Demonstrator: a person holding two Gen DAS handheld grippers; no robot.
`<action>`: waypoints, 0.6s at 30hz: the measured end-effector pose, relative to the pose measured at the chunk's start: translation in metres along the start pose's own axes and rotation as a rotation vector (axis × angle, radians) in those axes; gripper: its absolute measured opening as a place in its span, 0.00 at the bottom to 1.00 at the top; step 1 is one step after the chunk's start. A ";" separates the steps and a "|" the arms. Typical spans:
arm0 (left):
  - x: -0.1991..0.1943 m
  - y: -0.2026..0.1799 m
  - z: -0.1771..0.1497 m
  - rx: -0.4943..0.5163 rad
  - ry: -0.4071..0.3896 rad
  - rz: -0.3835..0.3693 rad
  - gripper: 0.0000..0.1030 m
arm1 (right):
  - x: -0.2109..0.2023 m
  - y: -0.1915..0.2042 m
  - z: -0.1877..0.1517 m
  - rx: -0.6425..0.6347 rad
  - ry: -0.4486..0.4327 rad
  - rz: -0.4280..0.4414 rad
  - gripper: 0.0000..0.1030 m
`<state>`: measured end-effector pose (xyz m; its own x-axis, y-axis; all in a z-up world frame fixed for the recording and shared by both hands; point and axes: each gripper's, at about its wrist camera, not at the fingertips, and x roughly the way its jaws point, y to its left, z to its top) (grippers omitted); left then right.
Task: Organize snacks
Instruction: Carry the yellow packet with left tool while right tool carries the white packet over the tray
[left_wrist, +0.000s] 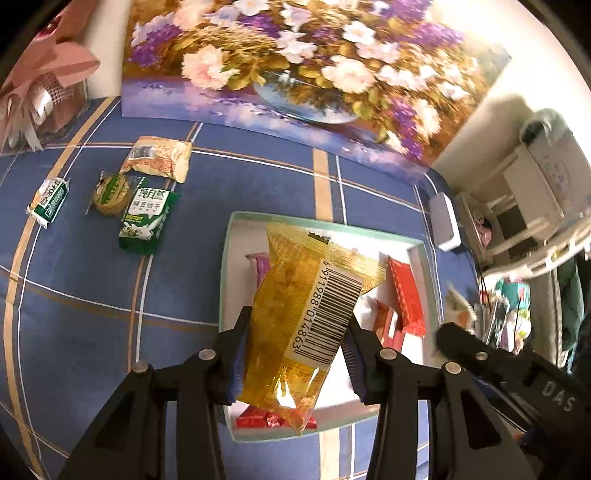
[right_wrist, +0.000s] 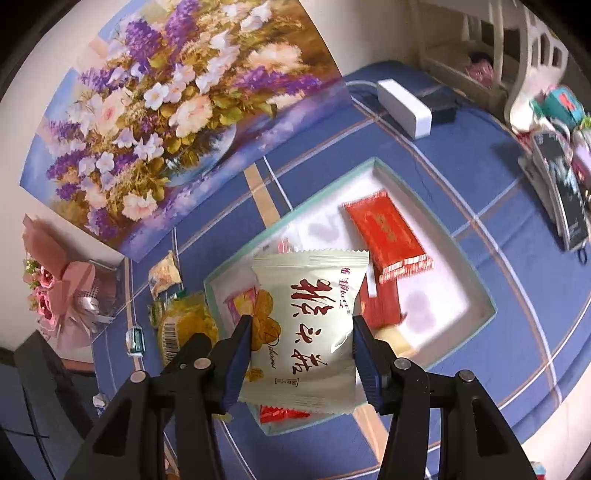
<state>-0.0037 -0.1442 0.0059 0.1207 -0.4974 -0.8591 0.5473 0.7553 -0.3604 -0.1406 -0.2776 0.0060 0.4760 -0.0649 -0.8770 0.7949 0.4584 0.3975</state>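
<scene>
Right now the left gripper (left_wrist: 295, 354) is pinching a yellow snack packet (left_wrist: 314, 314), its blue-padded fingers (left_wrist: 236, 354) pressed against the packet's two long sides. The packet hangs above the near left part of a shallow box (left_wrist: 424, 247) with a pale green rim and white floor, barcode side up and tilted. Under and beside it, red packets (left_wrist: 404, 299) and a purple one (left_wrist: 258, 264) lie inside the box.

Likewise, the right gripper (right_wrist: 299, 350) is closed on a white snack packet (right_wrist: 314, 314) with red characters, one pad on each side edge. That packet is held above the near left corner of the same box (right_wrist: 480, 291), where a large red packet (right_wrist: 384, 232) rests toward the far right. In the right wrist view the yellow packet (right_wrist: 184, 325) shows just left of the box, partly hidden behind the gripper's finger.

On the blue checked cloth (left_wrist: 92, 280), well left of the box, four more snacks lie loose: an orange-and-white packet (left_wrist: 159, 157), a round biscuit in clear wrap (left_wrist: 110, 194), a green biscuit packet (left_wrist: 147, 218) and a small green-and-white one (left_wrist: 50, 201). A flower painting (left_wrist: 295, 66) leans against the far wall, and a white block (right_wrist: 404, 107) sits on the cloth to the far right.
</scene>
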 end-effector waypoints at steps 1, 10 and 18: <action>0.002 -0.001 -0.002 0.004 0.004 -0.001 0.45 | 0.002 -0.001 -0.002 0.001 0.002 -0.014 0.53; 0.027 -0.010 -0.016 0.002 0.086 -0.041 0.45 | 0.008 -0.020 -0.001 0.000 0.025 -0.060 0.53; 0.038 -0.022 -0.023 0.003 0.107 -0.088 0.45 | 0.018 -0.040 -0.001 0.045 0.076 -0.062 0.54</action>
<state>-0.0297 -0.1700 -0.0274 -0.0167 -0.5134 -0.8580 0.5548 0.7091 -0.4351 -0.1642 -0.2958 -0.0255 0.3971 -0.0241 -0.9175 0.8389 0.4149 0.3522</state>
